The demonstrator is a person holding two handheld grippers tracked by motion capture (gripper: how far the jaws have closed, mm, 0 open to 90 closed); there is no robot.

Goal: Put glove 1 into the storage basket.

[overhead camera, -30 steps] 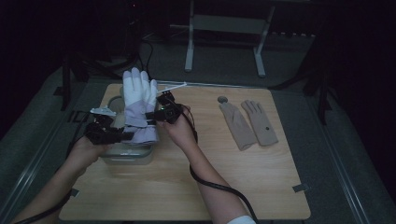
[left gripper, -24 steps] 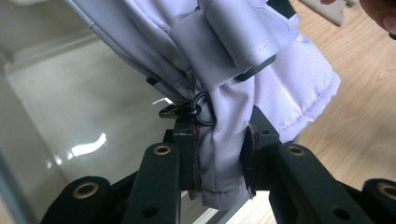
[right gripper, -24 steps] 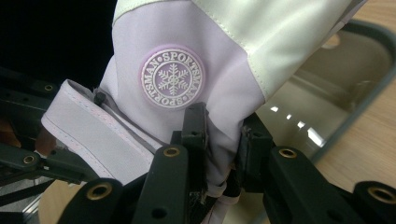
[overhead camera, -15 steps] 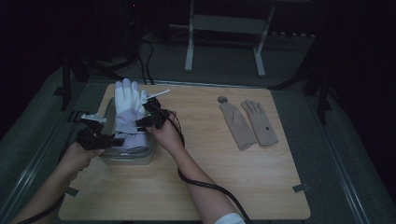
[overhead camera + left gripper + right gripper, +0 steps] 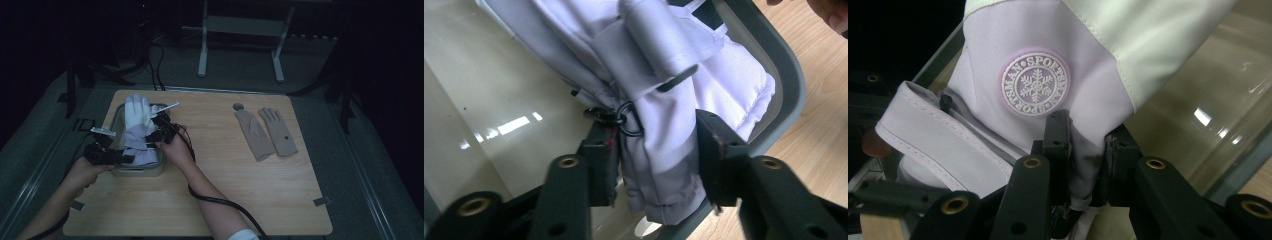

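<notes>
both grippers clamp one lavender-and-white ski glove [image 5: 138,131]: left gripper [image 5: 123,157] pinches its cuff, right gripper [image 5: 158,131] nips the fabric beside the snowflake badge [image 5: 1035,83]. the glove hangs over a clear storage bin [image 5: 118,116] at the wooden table's [image 5: 210,200] left; beyond, well apart, lie two beige gloves [image 5: 266,132].

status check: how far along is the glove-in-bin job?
Done: nothing fully stowed yet. In hand: both tongs, left and right, grip the white ski glove, lowering it over the clear bin; fingers overhang the far rim. Left, probably: release it, then the tan glove pair on the table.
</notes>
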